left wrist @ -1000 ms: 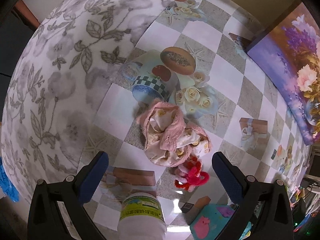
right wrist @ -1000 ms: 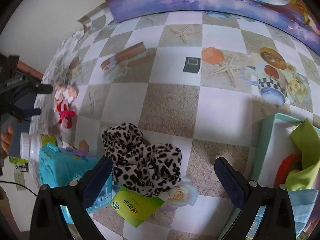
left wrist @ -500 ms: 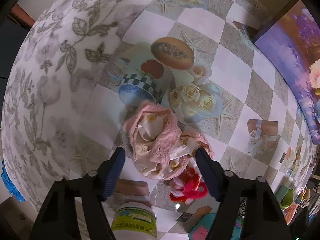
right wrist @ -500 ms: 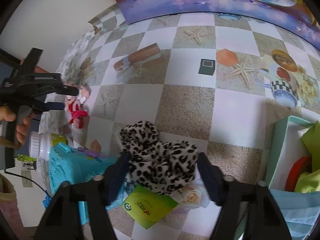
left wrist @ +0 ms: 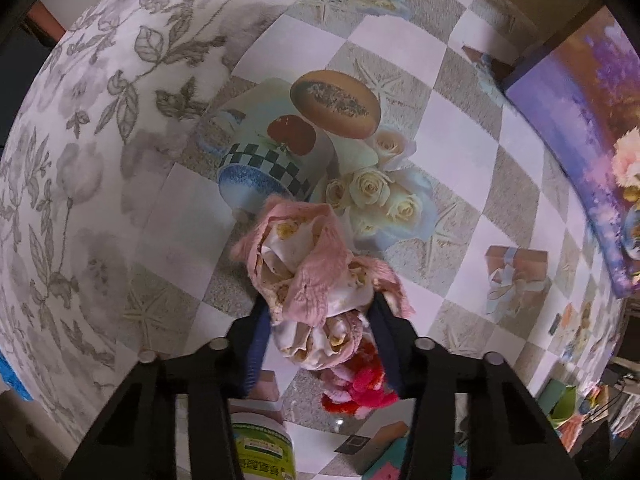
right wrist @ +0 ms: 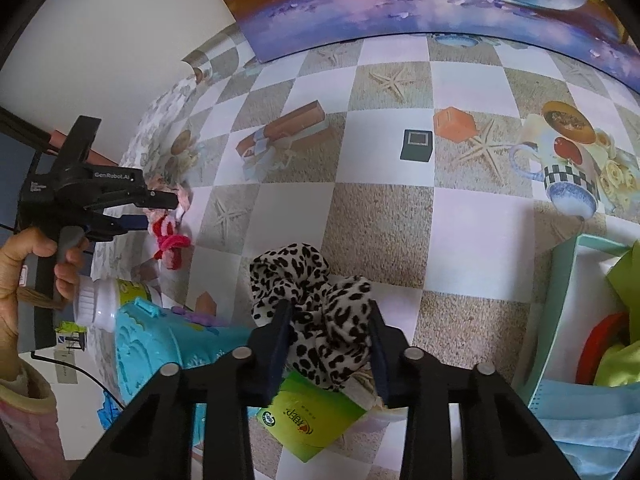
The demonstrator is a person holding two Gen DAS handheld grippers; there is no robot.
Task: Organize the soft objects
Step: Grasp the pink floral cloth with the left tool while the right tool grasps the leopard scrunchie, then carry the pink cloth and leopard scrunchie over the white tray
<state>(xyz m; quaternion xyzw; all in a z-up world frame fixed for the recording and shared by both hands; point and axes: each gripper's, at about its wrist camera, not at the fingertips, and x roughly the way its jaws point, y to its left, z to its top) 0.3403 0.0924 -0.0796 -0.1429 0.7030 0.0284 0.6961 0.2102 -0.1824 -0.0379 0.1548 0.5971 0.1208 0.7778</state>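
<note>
In the left wrist view my left gripper (left wrist: pixel 320 316) is shut on a pink and cream scrunchie (left wrist: pixel 308 268) on the patterned tablecloth. A red and pink fuzzy hair tie (left wrist: pixel 360 392) lies just behind it, near the right finger. In the right wrist view my right gripper (right wrist: pixel 330 320) is shut on a leopard-print scrunchie (right wrist: pixel 312 304). The left gripper (right wrist: pixel 156 210) also shows there at far left, held by a hand, with the red hair tie (right wrist: pixel 170 240) beside it.
A pale green box (right wrist: pixel 568 280) at right holds green cloth, something red and a blue mask. A turquoise plastic container (right wrist: pixel 160 348), a white bottle (right wrist: pixel 96 300) and a green packet (right wrist: pixel 312 416) lie near the front. A flower painting (right wrist: pixel 400 4) stands at the back.
Both grippers went from wide open to closed. The left one moved forward and closed on the pink scrunchie; the right one moved forward and closed on the leopard scrunchie.
</note>
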